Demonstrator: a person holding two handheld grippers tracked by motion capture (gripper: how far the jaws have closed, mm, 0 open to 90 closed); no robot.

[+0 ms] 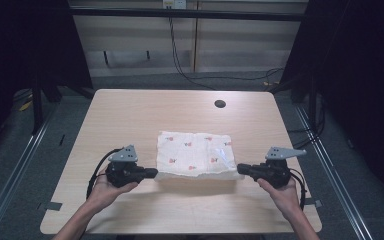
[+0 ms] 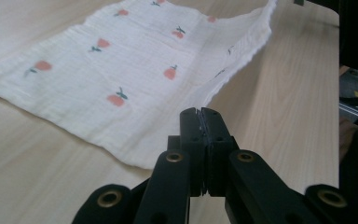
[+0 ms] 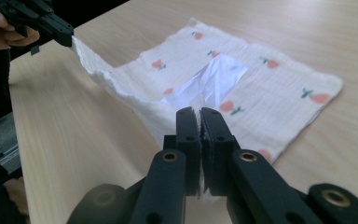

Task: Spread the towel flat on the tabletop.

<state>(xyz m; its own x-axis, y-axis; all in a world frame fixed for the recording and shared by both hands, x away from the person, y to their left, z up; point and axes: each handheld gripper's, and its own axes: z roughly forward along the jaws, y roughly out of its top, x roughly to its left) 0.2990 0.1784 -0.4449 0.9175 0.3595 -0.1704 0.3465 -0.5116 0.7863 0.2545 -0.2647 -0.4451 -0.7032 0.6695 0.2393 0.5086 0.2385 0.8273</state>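
Two grippers are clamping the fruit-print muslin cloth (image 1: 195, 154): left gripper (image 1: 152, 173) and right gripper (image 1: 240, 168) at near corners; no writing legible.

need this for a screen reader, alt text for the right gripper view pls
The right gripper, black jaws shut, pinches a near corner of a white cloth printed with small red fruits on a light wooden table. The left gripper lifts the opposite corner.
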